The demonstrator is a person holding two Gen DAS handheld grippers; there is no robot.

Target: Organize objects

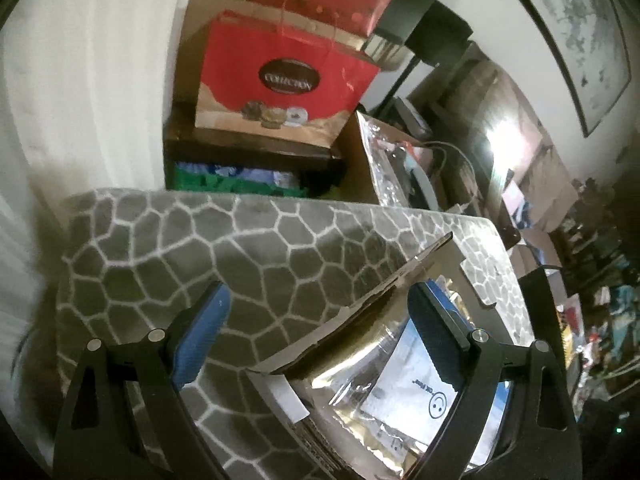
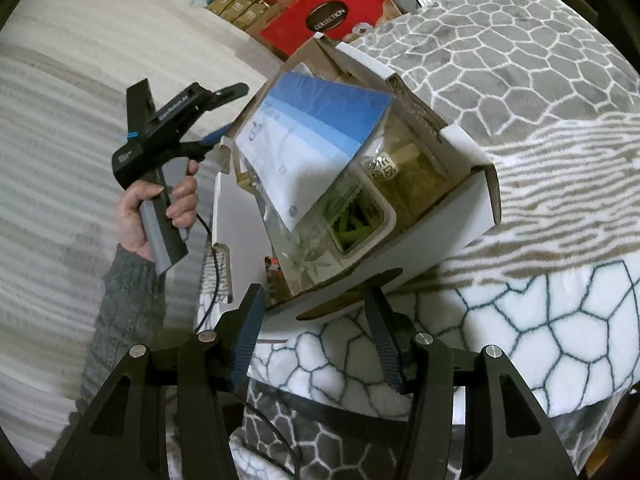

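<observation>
An open white cardboard box (image 2: pixel 440 236) lies tilted on a grey patterned blanket (image 2: pixel 520 60). A clear packet with a blue and white card (image 2: pixel 312 128) sticks out of it, over a packet of green pieces (image 2: pixel 356 220). My right gripper (image 2: pixel 314 294) stands half open at the box's near edge, with its pads apart from the box. A hand holds my left gripper (image 2: pixel 234 114) at the box's left side. In the left wrist view the left gripper (image 1: pixel 320 316) is wide open above a box flap (image 1: pixel 360 304) and the packet (image 1: pixel 404 392), touching neither.
A red gift bag marked COLLECTION (image 1: pixel 280 76) stands on a dark shelf behind the blanket (image 1: pixel 200 248), among more boxes and bags. A cluttered wooden table (image 1: pixel 520 152) runs along the right wall under a framed picture (image 1: pixel 580 40). Pale ribbed fabric (image 2: pixel 60 120) lies to the left.
</observation>
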